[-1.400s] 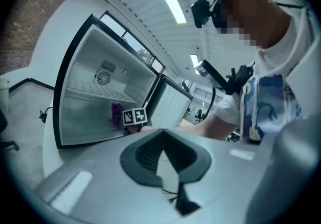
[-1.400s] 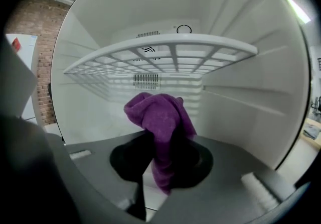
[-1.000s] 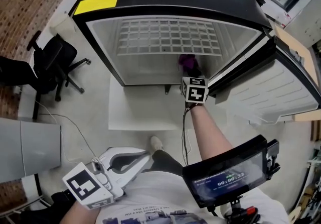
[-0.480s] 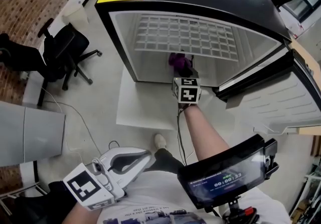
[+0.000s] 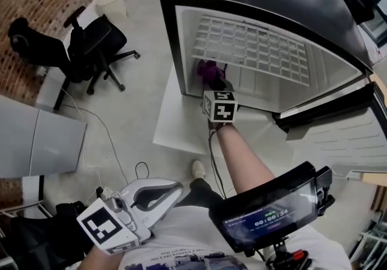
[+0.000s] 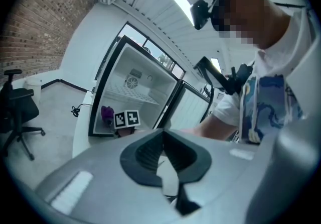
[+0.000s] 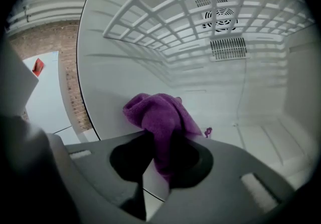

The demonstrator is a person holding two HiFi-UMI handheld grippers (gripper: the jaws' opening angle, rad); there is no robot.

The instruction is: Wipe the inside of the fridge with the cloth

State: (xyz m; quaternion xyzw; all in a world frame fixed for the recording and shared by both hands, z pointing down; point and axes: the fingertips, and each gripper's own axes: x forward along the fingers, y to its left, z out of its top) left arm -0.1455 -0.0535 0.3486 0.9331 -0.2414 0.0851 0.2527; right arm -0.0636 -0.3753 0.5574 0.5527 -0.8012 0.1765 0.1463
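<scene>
The purple terry cloth (image 7: 159,117) is bunched and pinched in the jaws of the right gripper (image 7: 160,162), which are clamped on its middle so that a fat fold stands out ahead of the tips. It sits low inside the open black fridge (image 5: 181,32), under the white wire shelf (image 7: 200,22) and just beside the white left inner wall (image 7: 115,82); whether it actually presses on that wall cannot be told. To wipe well, I would lead with the soft fold rather than the hard jaw tips, push it flat against the wall, and draw it in overlapping strokes from the back toward the opening. The compartment floor (image 7: 271,142) and the corners would come after that. The grip looks firm enough, though dragging sideways could tug the cloth loose. The left gripper (image 6: 163,160) hangs by the person's waist, jaws drawn together on nothing.
</scene>
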